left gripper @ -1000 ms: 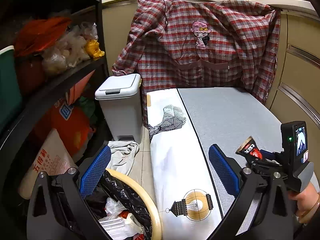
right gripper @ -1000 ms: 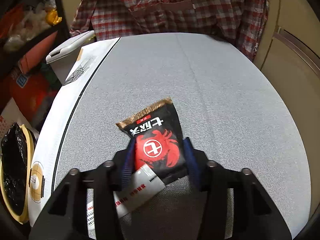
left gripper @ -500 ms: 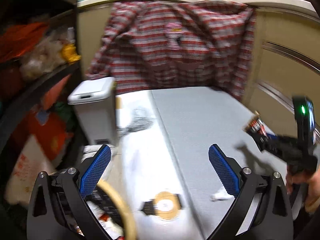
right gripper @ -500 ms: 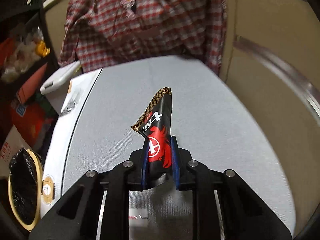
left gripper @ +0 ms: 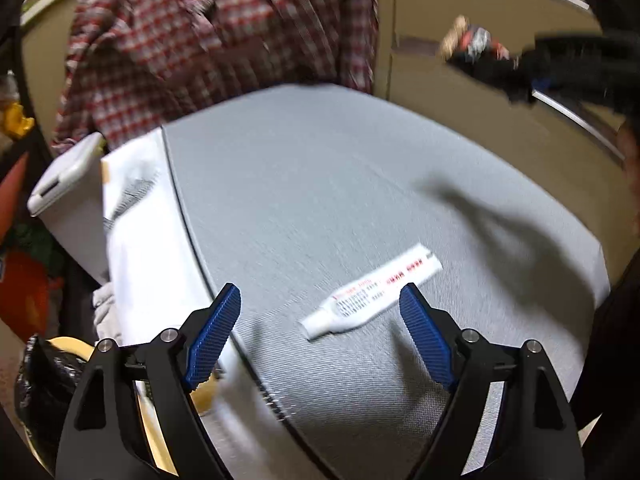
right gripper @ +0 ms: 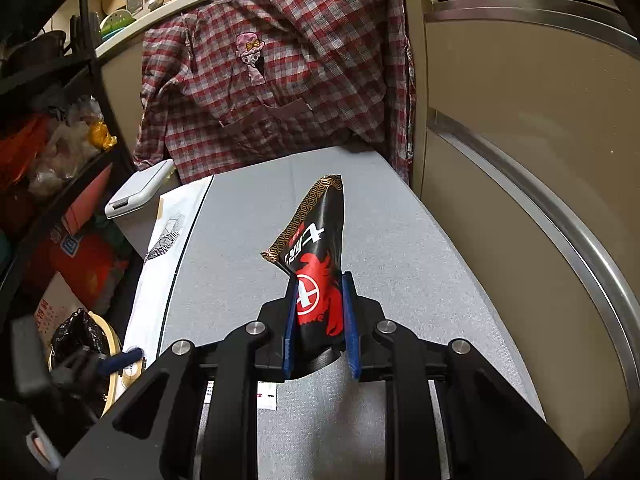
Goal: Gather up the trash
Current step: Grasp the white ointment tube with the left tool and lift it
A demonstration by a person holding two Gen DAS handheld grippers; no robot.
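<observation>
My right gripper (right gripper: 318,312) is shut on a black and red snack wrapper (right gripper: 316,248) and holds it up above the grey table (right gripper: 248,240); it shows blurred at the upper right of the left wrist view (left gripper: 472,40). My left gripper (left gripper: 320,316) is open and empty, just above a white tube (left gripper: 372,292) that lies on the grey table (left gripper: 300,184). A round bin with a black liner (right gripper: 76,340) stands on the floor left of the table; it also shows in the left wrist view (left gripper: 44,368).
A plaid shirt (right gripper: 272,80) hangs at the table's far end. A white lidded bin (right gripper: 140,188) and cluttered shelves (right gripper: 52,140) are at the left. Beige cabinet fronts (right gripper: 520,120) run along the right.
My right gripper has closed on the wrapper and lifted it off the table. My left gripper has swung right, from over the floor bin to over the white tube.
</observation>
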